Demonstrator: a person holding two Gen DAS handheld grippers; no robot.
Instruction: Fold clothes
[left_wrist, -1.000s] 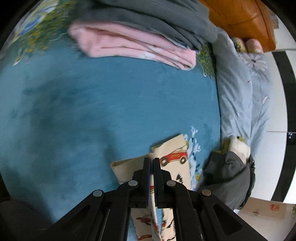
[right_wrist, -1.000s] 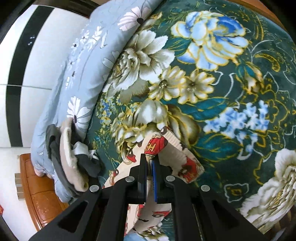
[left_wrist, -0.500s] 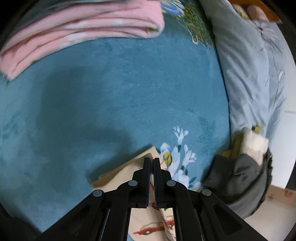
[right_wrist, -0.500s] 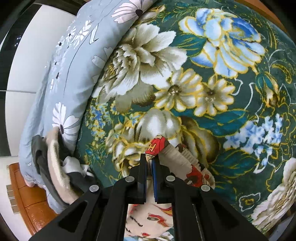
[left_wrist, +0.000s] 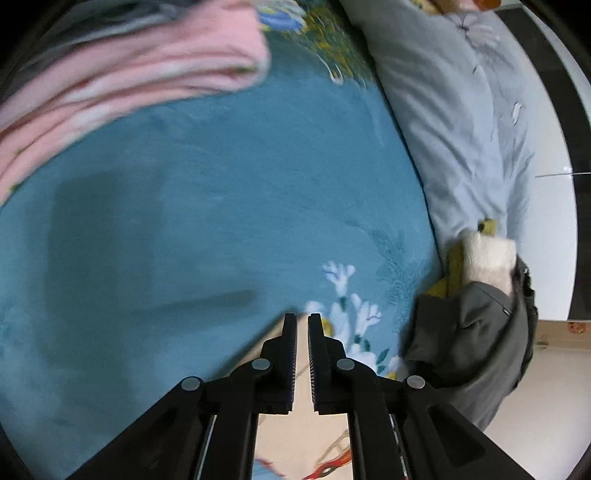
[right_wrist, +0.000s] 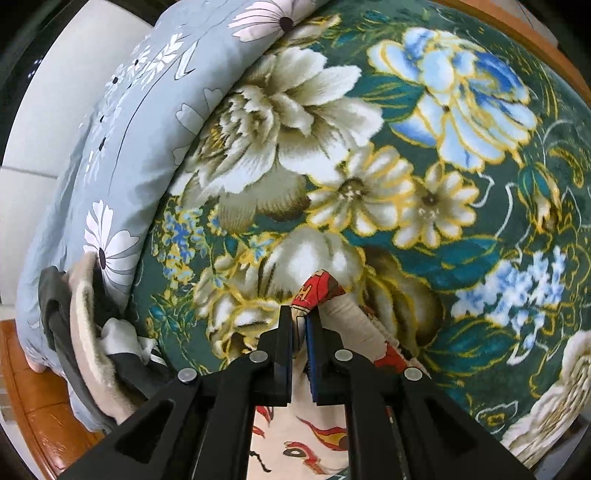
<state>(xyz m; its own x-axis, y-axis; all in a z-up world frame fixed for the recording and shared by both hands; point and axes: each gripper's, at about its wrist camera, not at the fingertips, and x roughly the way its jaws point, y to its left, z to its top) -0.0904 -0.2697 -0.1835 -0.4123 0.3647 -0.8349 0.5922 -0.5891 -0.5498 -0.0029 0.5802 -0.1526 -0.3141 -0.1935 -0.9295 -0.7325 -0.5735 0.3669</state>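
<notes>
In the left wrist view, the left tongs (left_wrist: 302, 321) pointed down at a teal plush blanket (left_wrist: 192, 206) that covered the bed. Their jaws were opening, with a narrow gap between them. The cream children's garment with red car prints (left_wrist: 303, 439) lay flat under the tongs, and its upper edge was just at the fingertips; no cloth seemed to be pressed between the pads. A folded pink garment (left_wrist: 125, 77) lay well apart at the top left. A crumpled dark grey garment (left_wrist: 476, 332) lay at the right, beside a pale grey-blue floral quilt (left_wrist: 450, 110).

In the right wrist view, the right tongs (right_wrist: 298, 314) were also opening. A red printed corner of the same cream garment (right_wrist: 317, 291) stood up between the two fingers and stuck out beyond the tips, so the cloth was between the jaws. The rest of the garment spread below the tongs on the flowered part of the blanket (right_wrist: 369, 166).
</notes>
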